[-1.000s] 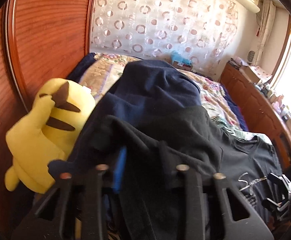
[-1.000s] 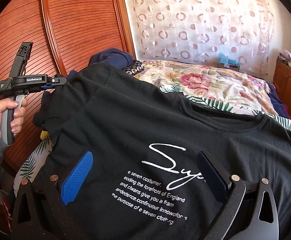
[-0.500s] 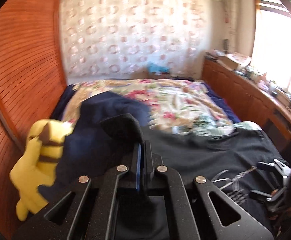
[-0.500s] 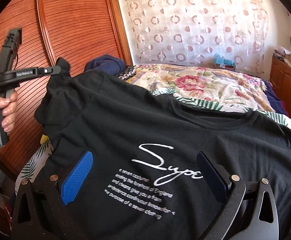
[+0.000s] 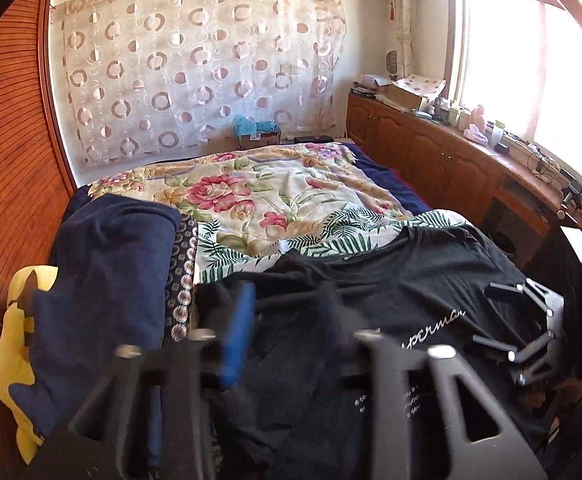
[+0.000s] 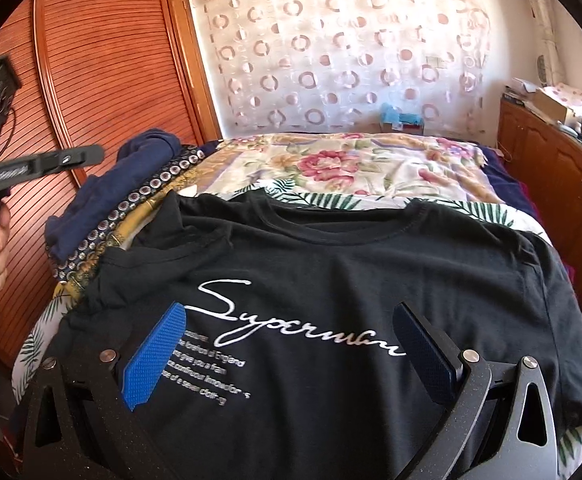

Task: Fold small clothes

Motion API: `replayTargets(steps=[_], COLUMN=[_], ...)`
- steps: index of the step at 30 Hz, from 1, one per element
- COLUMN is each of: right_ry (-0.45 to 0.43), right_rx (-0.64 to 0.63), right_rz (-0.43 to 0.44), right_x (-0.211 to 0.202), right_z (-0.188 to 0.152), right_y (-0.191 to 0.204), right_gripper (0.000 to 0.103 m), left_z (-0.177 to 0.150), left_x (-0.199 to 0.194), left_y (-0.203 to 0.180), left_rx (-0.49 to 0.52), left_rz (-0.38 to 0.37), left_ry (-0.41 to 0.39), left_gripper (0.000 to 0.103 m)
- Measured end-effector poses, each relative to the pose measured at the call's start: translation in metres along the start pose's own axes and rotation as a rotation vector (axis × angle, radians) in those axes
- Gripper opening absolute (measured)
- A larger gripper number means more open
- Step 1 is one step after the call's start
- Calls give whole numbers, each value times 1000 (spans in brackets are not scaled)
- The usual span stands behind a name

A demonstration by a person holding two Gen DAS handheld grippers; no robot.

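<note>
A black T-shirt with white "Superman" script lies front up on the bed; it also shows in the left wrist view. Its left sleeve is folded in over the body. My right gripper is open, its blue pads spread just above the shirt's printed chest, holding nothing. My left gripper is open and blurred, above the shirt's left side with nothing between its fingers. It shows from the side at the far left of the right wrist view, held clear of the shirt.
A floral bedspread covers the bed. A navy garment and a yellow plush toy lie at the bed's left, by the wooden wardrobe. Wooden cabinets with clutter run along the right under the window.
My left gripper lifted the shirt's left sleeve, carried it inward, then opened and let it go; the sleeve now lies folded over the body. The right gripper stayed open over the chest.
</note>
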State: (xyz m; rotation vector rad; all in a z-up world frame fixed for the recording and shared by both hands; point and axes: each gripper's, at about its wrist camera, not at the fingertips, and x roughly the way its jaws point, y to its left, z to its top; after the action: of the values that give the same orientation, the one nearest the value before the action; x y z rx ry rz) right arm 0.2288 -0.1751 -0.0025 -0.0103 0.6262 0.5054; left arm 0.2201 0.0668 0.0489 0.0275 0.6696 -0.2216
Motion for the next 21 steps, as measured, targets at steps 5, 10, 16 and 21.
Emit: replayTargets(steps=[5, 10, 16, 21], right_ry=[19, 47, 89, 158], right_rx=[-42, -98, -153, -222], right_rz=[13, 77, 212, 334], right_x=[8, 21, 55, 95], right_z=[9, 21, 41, 54], right_y=[9, 33, 79, 128], right_gripper=[102, 91, 74, 62], left_z=[-23, -51, -80, -99], left_x=[-4, -11, -31, -48], left_y=[12, 30, 44, 62], left_rx=[-21, -80, -117, -163], left_rz=[16, 54, 92, 101], left_ry=[23, 35, 38, 21], left_gripper=[78, 78, 78, 78])
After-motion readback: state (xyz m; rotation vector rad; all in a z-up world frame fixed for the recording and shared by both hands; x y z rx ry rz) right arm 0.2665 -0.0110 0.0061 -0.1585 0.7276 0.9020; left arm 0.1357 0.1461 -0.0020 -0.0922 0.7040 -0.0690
